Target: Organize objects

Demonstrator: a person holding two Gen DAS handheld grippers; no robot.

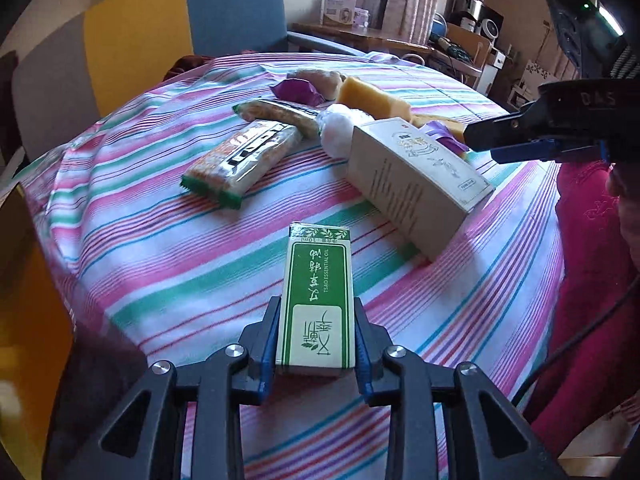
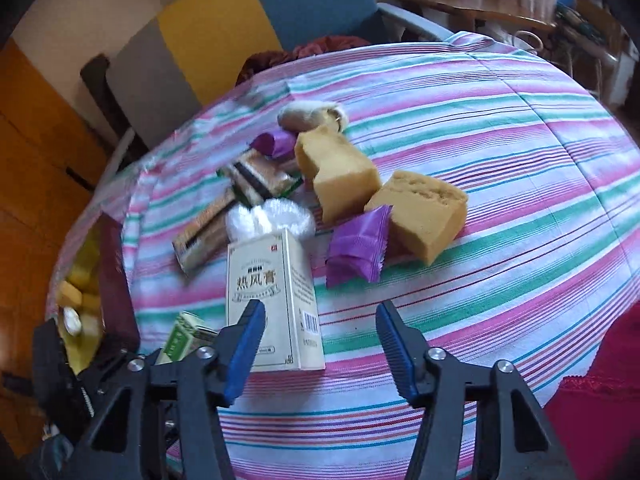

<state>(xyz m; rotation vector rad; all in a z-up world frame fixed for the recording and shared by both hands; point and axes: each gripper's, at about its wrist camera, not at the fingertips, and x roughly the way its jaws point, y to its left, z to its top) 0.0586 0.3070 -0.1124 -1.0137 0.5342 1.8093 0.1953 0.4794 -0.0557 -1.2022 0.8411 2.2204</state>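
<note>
the left gripper (image 1: 316,344) is clamped on the green essential-oil box (image 1: 316,300), its blue pads pressing the box's two long sides near the rear end, so most of the box sticks out forward over the striped cloth (image 1: 160,272). the right gripper (image 2: 320,340) hangs with its jaws well apart and nothing between them, just above the cloth and beside the cream ointment box (image 2: 272,300), which lies on its side near the middle of the table.

the step in hand looks like carrying the green box off to wherever it belongs — probably the dark red container (image 2: 116,280) at the table's left edge, where yellowish things already sit, though that is a guess. to do it well, keep the clamp firm and the box level: held so far back, it may pivot downward if the pads slacken. lift clear of the cloth before swinging, and steer around the snack bar packet (image 1: 240,160) and the cream box, both near the path. release only once the box rests on something — not from above.

the rest of the clutter — sponge blocks (image 2: 420,212), purple packets (image 2: 358,248), a white plastic puff (image 2: 272,216) — waits further back, untouched.
</note>
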